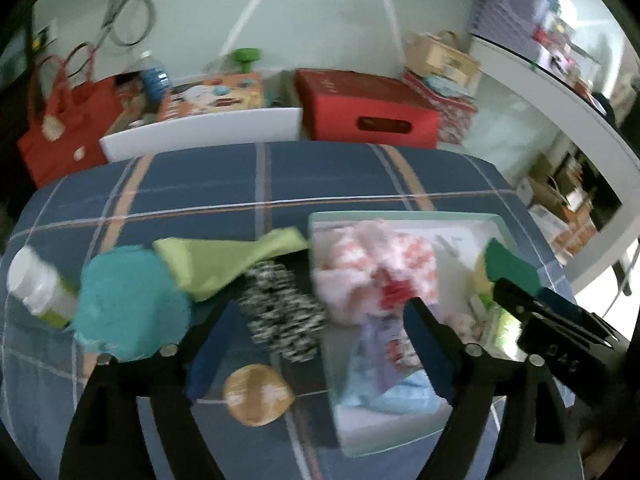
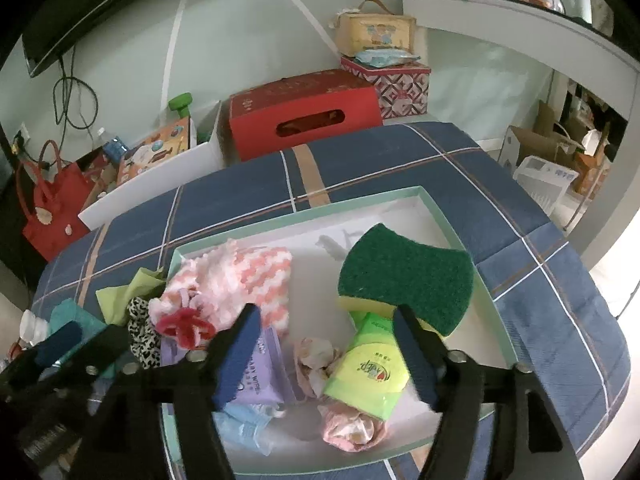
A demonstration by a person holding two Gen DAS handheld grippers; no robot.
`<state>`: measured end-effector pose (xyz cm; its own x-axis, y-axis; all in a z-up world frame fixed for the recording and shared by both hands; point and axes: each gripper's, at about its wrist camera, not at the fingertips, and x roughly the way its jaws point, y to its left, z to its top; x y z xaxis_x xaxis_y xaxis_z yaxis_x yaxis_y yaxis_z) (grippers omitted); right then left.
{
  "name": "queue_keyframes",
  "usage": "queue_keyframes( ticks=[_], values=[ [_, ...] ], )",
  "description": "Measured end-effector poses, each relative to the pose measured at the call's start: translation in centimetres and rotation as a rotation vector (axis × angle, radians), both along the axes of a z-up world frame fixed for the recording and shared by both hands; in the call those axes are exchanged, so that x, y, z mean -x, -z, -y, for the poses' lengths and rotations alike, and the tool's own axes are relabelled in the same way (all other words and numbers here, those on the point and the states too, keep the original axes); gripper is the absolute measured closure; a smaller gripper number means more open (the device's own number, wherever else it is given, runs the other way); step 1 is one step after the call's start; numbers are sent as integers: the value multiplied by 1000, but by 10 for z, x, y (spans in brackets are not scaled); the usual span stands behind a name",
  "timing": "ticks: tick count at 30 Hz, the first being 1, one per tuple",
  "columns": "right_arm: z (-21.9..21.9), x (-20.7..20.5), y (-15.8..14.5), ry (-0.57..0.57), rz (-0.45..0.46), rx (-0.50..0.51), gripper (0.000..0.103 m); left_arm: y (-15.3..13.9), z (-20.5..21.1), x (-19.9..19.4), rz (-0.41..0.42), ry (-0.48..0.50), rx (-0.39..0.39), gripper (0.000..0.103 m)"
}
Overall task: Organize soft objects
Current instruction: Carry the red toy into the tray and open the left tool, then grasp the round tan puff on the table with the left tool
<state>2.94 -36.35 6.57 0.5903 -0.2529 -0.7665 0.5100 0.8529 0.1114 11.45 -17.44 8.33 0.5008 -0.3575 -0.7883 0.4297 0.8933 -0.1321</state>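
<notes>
Two grippers hung over a table covered with a blue plaid cloth (image 1: pixel 328 176), both with their jaws spread wide and nothing pinched between the pads.

At the far left of the left wrist view, a white bottle with a pale green label (image 1: pixel 38 286) lay on its side on the cloth. Just beside it sat a teal cloth (image 1: pixel 132 304), and a lime-green cloth (image 1: pixel 224 260) overlapped its upper edge and reached toward the box. Below the lime cloth lay a black-and-white leopard-print scrunchie (image 1: pixel 284 316), and nearer the camera a round tan puff (image 1: pixel 258 394) rested on the cloth. The left gripper (image 1: pixel 316 348) stood above the scrunchie and the left wall of the box, empty.

Right of these things stood a shallow white box with a mint-green rim (image 2: pixel 320 210). Inside it, at the left, was a fluffy pink-and-white cloth (image 2: pixel 248 276) with a red scrunchie (image 2: pixel 184 326) lying against its near edge. Below that lay a purple pack of wipes (image 2: pixel 264 376) over a pale blue cloth (image 2: pixel 244 424). Toward the middle were two crumpled pink pieces (image 2: pixel 316 360), one above and one below a lime-green tissue pack (image 2: pixel 368 376).

The right gripper (image 2: pixel 328 352) was poised over the tissue pack, its jaws apart and gripping nothing. At the right of the box, a sponge with a green scouring top and yellow underside (image 2: pixel 404 276) rested tilted on the upper end of the tissue pack.
</notes>
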Motion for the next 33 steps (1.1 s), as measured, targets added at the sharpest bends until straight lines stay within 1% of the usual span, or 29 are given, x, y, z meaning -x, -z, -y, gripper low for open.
queue_keyframes(
  ticks=[3,5,7,12,15,18,21,26,28,30,32,33],
  values=[
    [-9,0,-3,-23,10,4,14,2,-20,-1,-4,-59,-14,15],
    [-16,0,-5,-37,15,7,6,6,-34,-2,-19,-102,-30,15],
    [-23,0,-5,-54,20,6,3,13,-46,-4,-40,-135,-34,15],
    [-47,-2,3,-121,7,-19,3,35,-61,-2,-100,-180,-36,14],
    [-59,0,8,-156,2,-44,3,50,-65,1,-137,-175,-48,14],
    [-65,0,9,-167,0,-38,3,64,-62,0,-157,-173,-57,14],
    [-67,1,10,-170,0,-36,3,77,-56,-4,-193,-153,-70,14],
    [-65,-2,14,-170,-14,-44,3,94,-46,-6,-209,-118,-117,15],
    [-65,-3,15,-173,-17,-44,3,98,-41,-6,-215,-100,-124,15],
    [-66,-4,16,-176,-16,-44,3,100,-36,-4,-201,-82,-140,15],
    [-66,-4,16,-176,-16,-42,3,98,-31,-2,-190,-65,-149,21],
    [-66,-4,16,-176,-16,-42,3,97,-30,-1,-190,-56,-142,28]
  ],
)
